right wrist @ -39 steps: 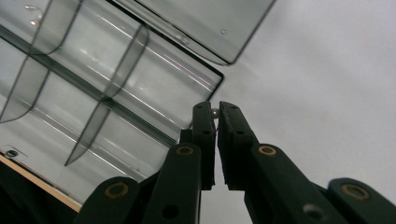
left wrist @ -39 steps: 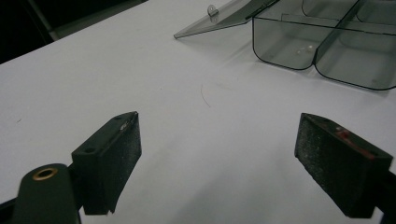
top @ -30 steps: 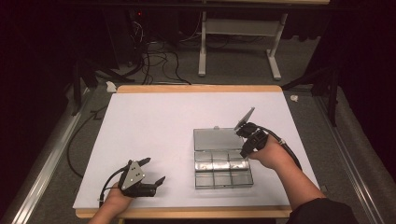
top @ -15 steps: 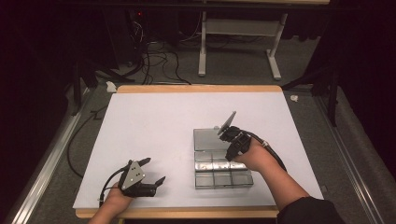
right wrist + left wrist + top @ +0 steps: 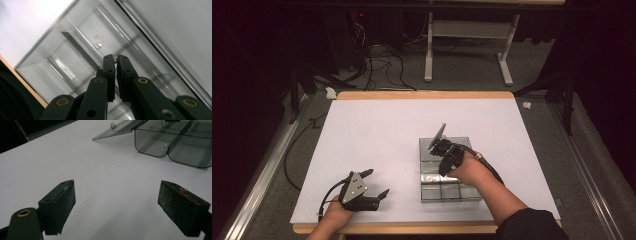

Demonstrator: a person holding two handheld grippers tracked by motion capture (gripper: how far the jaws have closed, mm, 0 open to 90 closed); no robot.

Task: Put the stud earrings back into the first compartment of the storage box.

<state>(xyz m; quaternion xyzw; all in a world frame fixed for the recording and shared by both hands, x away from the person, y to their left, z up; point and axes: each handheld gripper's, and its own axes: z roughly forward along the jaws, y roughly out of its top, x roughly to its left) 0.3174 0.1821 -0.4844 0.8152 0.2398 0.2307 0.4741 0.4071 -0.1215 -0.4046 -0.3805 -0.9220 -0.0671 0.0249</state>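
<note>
A clear plastic compartment box (image 5: 447, 191) sits right of the table's middle, and its hinged lid (image 5: 439, 135) stands tilted up over the far compartments. My right gripper (image 5: 436, 145) is shut on the lid's edge; in the right gripper view the jaws (image 5: 115, 60) pinch a small tab, with the box's clear dividers (image 5: 75, 42) behind. A small pale hooked piece (image 5: 98, 42) shows through the plastic. My left gripper (image 5: 378, 181) rests open on the table at the front left, jaws wide (image 5: 120, 202) with nothing between them. Ahead of it are the box (image 5: 175, 150) and lid (image 5: 117, 128).
The white table top (image 5: 377, 130) has a wooden edge (image 5: 422, 95) at the far side. Beyond it are cables (image 5: 377, 65) and a metal frame's legs (image 5: 428, 55) on the dark floor. A rail (image 5: 267, 170) runs along the table's left.
My right gripper has moved left across the box with the lid in its jaws, and the lid has swung that way. The left gripper has stayed in place.
</note>
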